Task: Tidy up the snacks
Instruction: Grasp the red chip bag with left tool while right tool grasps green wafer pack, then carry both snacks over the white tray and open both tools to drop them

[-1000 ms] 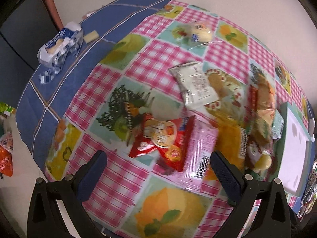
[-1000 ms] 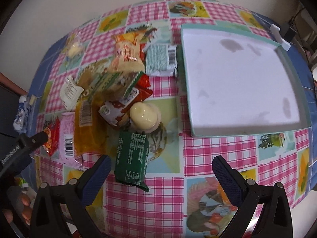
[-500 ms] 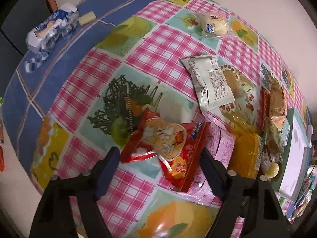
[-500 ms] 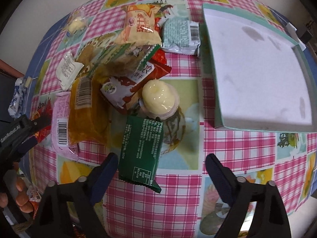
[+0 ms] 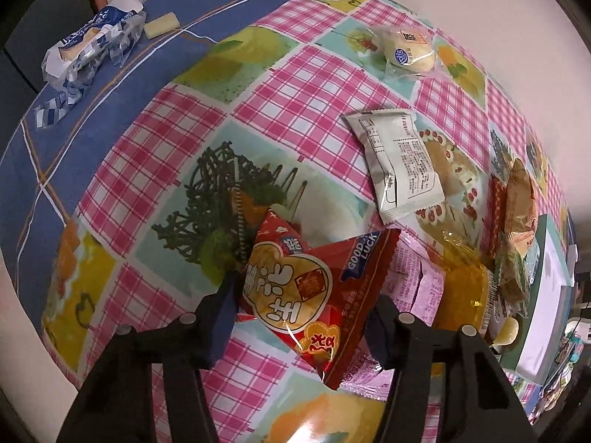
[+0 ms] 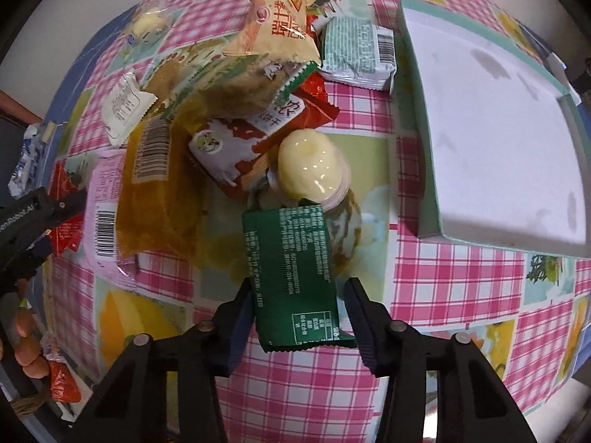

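A red snack bag (image 5: pixel 314 280) lies on the checked tablecloth, partly over a pink packet (image 5: pixel 417 288). My left gripper (image 5: pixel 301 306) points down over it, its jaws closing, with both pads against the bag's sides. In the right wrist view a dark green packet (image 6: pixel 291 265) lies below a pale jelly cup (image 6: pixel 310 170). My right gripper (image 6: pixel 299 295) straddles its near end, jaws closing, pads touching its edges. A white tray with a teal rim (image 6: pixel 498 118) sits to the right with nothing in it.
A heap of snack packs (image 6: pixel 236 74) lies left of the tray, with an orange packet (image 6: pixel 159 192) beside it. A white packet (image 5: pixel 399 162), a wrapped bun (image 5: pixel 406 51) and a blue-white wrapper (image 5: pixel 88 48) lie farther off. The table edge is near in both views.
Both grippers have come down toward the table and their jaws have narrowed from wide open. The left now pinches the red bag and the right the green packet.
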The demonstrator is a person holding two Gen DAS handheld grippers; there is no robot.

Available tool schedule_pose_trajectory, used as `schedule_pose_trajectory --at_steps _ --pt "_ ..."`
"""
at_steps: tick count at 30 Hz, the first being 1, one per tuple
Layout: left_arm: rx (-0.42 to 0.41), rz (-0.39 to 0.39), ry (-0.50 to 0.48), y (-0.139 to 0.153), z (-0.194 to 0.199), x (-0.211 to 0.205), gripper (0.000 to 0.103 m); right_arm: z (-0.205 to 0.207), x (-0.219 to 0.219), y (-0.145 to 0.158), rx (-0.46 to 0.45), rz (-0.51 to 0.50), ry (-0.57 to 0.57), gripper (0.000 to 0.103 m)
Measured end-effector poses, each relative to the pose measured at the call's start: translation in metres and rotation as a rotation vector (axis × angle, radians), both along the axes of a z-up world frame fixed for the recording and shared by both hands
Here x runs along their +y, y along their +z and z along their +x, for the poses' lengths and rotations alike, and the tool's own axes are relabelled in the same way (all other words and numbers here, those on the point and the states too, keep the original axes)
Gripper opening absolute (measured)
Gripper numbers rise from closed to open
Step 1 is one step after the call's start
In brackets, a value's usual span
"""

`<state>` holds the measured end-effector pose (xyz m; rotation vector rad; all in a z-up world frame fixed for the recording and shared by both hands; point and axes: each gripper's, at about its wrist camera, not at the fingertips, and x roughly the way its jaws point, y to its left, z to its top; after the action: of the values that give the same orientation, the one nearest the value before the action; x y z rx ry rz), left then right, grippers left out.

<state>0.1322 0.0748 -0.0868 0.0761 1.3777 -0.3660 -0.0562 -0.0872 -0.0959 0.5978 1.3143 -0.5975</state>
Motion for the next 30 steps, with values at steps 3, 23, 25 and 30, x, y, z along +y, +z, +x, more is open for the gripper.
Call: schedule_pose_trajectory --at_steps 3,23,25,30 --pt "-0.001 -0.004 0.007 0.003 -0.002 0.002 0.055 -0.001 -0.002 0.001 -0.002 -0.001 -0.007 0.043" --pt "-0.122 -0.035 -0.061 0.097 -0.059 -0.039 0.051 -0.051 -0.051 0.064 -0.201 -0.01 -0.209 0.042" --pt "-0.124 -0.056 -0.104 0.105 -0.071 -0.06 0.051 -0.061 -0.063 0.067 -0.193 -0.031 -0.272 0.042" --pt "-0.121 -0.105 -0.226 0.116 -0.106 -0.12 0.051 -0.095 -0.098 0.074 -0.158 -0.09 -0.421 0.042"
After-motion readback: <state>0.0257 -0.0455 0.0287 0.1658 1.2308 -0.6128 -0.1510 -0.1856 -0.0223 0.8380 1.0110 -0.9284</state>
